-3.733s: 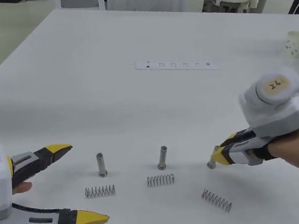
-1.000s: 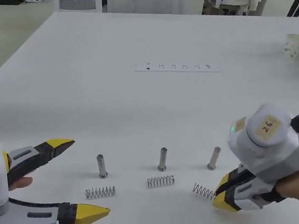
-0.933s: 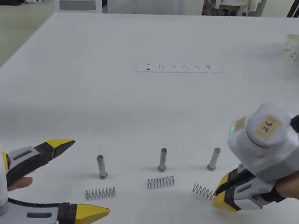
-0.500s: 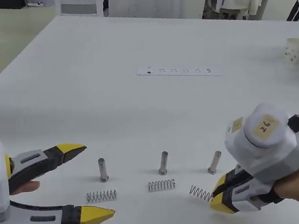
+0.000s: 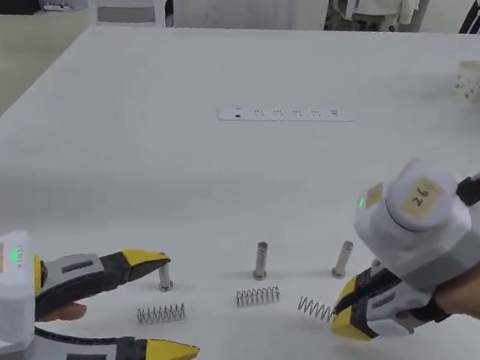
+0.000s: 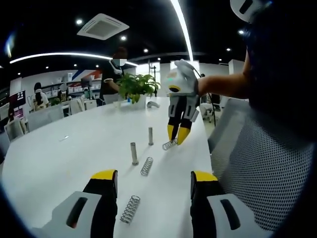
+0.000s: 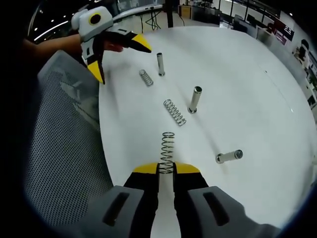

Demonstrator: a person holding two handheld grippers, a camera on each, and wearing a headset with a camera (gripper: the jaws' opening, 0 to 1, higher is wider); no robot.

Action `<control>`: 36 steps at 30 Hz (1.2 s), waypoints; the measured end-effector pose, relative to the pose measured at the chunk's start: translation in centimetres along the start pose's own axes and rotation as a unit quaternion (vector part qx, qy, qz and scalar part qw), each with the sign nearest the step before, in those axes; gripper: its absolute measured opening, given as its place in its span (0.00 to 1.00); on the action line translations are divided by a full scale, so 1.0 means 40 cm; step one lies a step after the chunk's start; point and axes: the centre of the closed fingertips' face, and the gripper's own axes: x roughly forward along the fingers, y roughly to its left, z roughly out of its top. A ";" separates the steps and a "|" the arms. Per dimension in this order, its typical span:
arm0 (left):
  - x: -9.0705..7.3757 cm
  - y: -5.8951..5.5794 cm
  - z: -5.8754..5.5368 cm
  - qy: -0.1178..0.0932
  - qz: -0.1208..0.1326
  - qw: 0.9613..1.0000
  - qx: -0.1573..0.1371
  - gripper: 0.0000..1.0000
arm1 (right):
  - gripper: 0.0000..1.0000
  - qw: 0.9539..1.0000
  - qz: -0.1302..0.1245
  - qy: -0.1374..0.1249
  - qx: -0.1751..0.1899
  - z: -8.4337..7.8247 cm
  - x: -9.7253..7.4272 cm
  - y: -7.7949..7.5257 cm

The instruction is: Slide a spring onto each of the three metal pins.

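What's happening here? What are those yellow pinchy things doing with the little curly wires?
A person is holding a gripper in each hand over a white table. The right gripper has its fingers pinched on one end of a spring. Three metal pins stand on the table, and none wears a spring yet. Two more springs lie in front of them. The left gripper is open and holds nothing, near the left pin.
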 end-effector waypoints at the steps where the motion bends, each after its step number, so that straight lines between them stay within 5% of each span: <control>1: 0.004 -0.006 -0.001 0.001 -0.005 1.000 0.002 0.54 | 0.08 1.000 0.000 0.000 -0.001 0.001 0.000 0.001; 22: 0.062 -0.042 0.010 0.005 -0.058 0.998 0.010 0.43 | 0.08 0.999 0.023 -0.007 -0.041 0.065 0.005 0.040; 36: 0.084 -0.075 -0.008 0.020 -0.094 0.995 0.029 0.32 | 0.08 0.993 0.054 0.000 -0.104 0.129 0.035 0.099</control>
